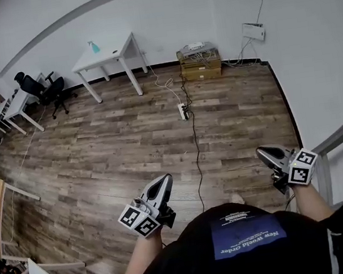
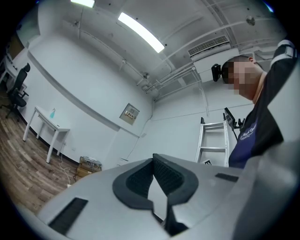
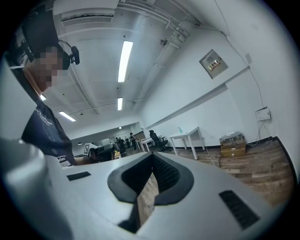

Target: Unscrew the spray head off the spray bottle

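Both grippers idle, so no step of the unscrewing has begun.

Head view: left gripper (image 1: pixel 165 181) and right gripper (image 1: pixel 262 152) are held at the waist over wood floor (image 1: pixel 128 145), with nothing at either tip. A small blue bottle (image 1: pixel 94 47) — possibly the spray bottle, too small to confirm — stands on a white table (image 1: pixel 109 52), far ahead of the left gripper.

Left gripper view: jaws pressed together, empty.

Right gripper view: likewise closed on nothing.

Next move, by my judgement — approach the table and secure the bottle body.

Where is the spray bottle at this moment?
In the head view the spray bottle stands on the white table across the room, upper left, left of the cardboard box.
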Action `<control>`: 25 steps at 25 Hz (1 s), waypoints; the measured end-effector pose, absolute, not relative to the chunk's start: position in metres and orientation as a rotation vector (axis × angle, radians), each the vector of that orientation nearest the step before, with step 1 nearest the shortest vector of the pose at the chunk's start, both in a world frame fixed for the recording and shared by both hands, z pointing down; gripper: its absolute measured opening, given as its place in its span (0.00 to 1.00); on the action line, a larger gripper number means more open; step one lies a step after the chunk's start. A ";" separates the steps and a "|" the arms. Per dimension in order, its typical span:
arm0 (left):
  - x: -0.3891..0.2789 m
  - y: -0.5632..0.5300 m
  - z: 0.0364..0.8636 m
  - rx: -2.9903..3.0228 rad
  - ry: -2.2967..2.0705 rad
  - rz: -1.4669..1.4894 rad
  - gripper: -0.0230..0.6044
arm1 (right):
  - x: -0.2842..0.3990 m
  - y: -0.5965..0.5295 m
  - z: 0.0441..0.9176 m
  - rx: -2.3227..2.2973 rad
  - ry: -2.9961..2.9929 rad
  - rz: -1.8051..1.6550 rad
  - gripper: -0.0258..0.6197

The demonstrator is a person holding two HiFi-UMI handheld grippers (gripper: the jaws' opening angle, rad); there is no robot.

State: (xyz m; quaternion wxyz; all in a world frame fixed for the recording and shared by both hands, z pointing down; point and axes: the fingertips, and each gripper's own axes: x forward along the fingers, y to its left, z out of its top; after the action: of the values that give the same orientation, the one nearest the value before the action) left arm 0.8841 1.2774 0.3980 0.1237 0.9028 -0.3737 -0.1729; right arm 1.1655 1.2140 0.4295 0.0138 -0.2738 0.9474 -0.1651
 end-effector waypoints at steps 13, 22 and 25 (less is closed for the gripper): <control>0.913 1.117 0.368 2.499 -1.421 -0.598 0.04 | 1.154 0.990 0.401 -0.380 3.083 -0.477 0.04; 0.914 1.074 0.366 2.408 -1.552 -0.567 0.04 | 1.139 0.918 0.419 -0.220 3.082 -0.558 0.04; 0.898 1.064 0.368 2.381 -1.583 -0.587 0.04 | 1.122 0.903 0.428 -0.190 3.093 -0.585 0.04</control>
State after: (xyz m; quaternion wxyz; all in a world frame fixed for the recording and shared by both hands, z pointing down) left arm 0.8977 1.0640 0.3684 0.1113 0.8107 -0.5389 -0.1999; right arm 1.1219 0.9032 0.4276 -0.0058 -0.0601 0.9808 -0.1857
